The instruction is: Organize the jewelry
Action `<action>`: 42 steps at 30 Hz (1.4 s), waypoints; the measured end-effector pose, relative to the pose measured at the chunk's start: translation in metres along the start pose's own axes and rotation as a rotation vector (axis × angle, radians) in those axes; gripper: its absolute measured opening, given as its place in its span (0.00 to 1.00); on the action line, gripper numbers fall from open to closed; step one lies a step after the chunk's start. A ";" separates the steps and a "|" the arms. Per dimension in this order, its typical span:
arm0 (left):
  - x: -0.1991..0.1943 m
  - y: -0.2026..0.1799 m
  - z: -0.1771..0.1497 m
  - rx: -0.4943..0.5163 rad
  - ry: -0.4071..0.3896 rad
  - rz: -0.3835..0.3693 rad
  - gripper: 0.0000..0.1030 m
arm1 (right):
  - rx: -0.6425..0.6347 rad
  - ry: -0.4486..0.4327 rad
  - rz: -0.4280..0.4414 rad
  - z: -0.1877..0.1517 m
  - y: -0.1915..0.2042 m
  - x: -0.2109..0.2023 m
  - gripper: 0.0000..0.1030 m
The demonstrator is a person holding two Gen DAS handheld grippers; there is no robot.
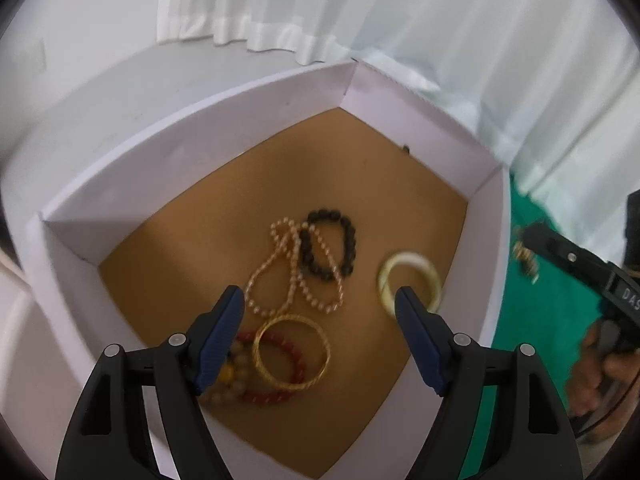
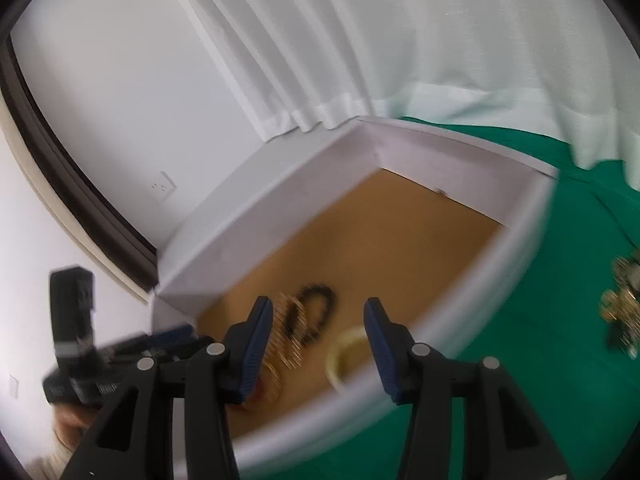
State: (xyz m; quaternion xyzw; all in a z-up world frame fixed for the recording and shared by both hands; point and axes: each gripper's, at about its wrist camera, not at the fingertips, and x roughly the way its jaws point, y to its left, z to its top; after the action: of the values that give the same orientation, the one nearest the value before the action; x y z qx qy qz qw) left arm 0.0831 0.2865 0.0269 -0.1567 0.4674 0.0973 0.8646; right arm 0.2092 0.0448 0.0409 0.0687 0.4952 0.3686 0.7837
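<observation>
Hovering over the white box [image 1: 448,152], the left gripper [image 1: 320,300] gapes empty above the gold bangle [image 1: 292,352]; the right gripper [image 2: 318,312] at three o'clock, likewise released

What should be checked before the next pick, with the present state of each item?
1. Left gripper jaws open, nothing between them: ok.
2. Right gripper jaws open, empty: ok.
3. Pearl strand separate from black bead bracelet: not ok, they overlap.
4. Cream bangle lying apart inside the box: ok.
5. Loose gold pieces on the green cloth boxed: not ok.
</observation>
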 end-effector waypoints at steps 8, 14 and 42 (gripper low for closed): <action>-0.014 -0.018 -0.026 0.101 -0.065 0.086 0.78 | 0.021 -0.036 -0.141 -0.108 -0.043 -0.085 0.48; -0.011 -0.038 -0.043 0.215 -0.074 0.180 0.78 | 0.128 -0.079 -0.272 -0.184 -0.072 -0.146 0.48; -0.096 -0.118 -0.058 0.352 -0.310 0.105 0.99 | 0.230 -0.133 -0.473 -0.264 -0.090 -0.211 0.58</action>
State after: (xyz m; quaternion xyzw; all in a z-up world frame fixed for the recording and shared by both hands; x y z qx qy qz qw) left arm 0.0229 0.1535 0.0983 0.0377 0.3462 0.0818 0.9338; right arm -0.0137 -0.2244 0.0196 0.0636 0.4836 0.1111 0.8659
